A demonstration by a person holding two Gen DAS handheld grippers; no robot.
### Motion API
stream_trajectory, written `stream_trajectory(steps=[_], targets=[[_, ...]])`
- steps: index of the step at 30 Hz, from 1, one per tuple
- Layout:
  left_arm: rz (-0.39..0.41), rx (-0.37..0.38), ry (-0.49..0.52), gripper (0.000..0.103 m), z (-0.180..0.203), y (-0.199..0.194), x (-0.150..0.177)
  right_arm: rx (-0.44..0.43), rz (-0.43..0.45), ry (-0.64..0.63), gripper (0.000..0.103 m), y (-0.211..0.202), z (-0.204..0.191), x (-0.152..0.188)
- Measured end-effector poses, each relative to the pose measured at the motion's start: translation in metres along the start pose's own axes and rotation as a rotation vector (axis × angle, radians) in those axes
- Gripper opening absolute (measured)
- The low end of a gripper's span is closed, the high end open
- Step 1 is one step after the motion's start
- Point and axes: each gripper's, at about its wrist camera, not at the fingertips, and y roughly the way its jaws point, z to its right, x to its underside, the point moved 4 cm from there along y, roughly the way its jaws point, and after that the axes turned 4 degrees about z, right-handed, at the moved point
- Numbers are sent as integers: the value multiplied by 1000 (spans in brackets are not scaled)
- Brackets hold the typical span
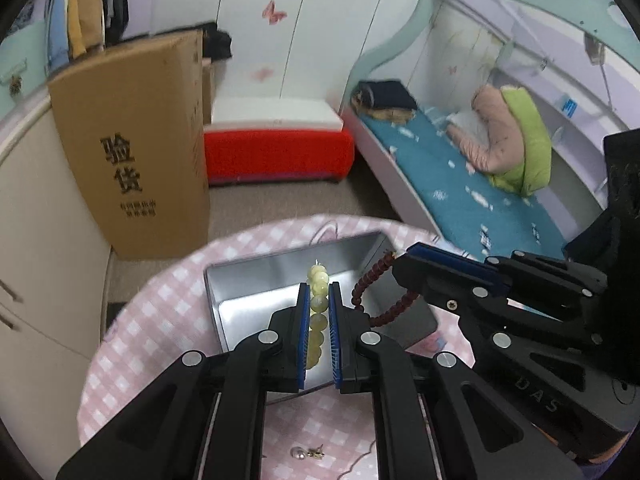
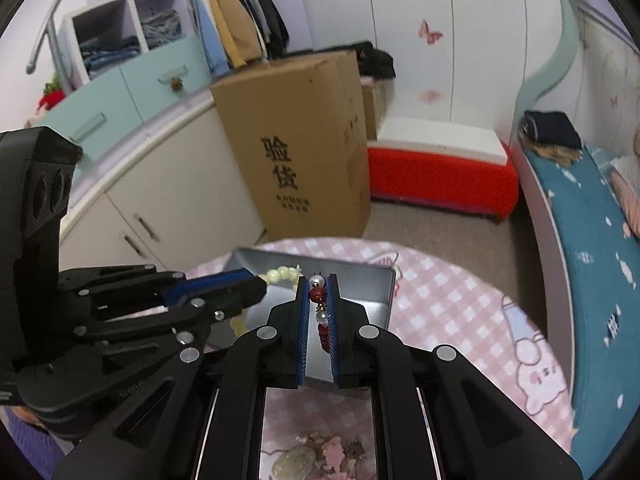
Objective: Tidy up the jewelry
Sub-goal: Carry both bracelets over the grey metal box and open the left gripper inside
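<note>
Left gripper clamps yellow bead bracelet, right gripper clamps dark red bracelet; both above metal tin, likely for dropping in

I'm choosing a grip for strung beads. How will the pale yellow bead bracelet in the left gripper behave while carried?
Probably floppy: the pale yellow bead bracelet is separate round beads on a cord, and beyond the left gripper it curves loosely over the metal tin. The glossy round beads may slip or roll between flat pads. It looks light, so pinching several beads likely suffices.
</note>
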Motion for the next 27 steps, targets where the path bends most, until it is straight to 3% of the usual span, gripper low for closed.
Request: stream_trajectory(steps=[10,22,24,27], targets=[[-45,-44,-2,8,-8,23,9,-8,-36,17,9,20,-2,17],[-36,-88,14,9,-10,25,13,-24,-57,35,9,26,-1,23],[-33,-89,7,15,-11,23,14,-28,-58,44,9,26,1,23],[-13,-100,-8,34,-14,17,13,-38,-55,65,9,23,5,25]])
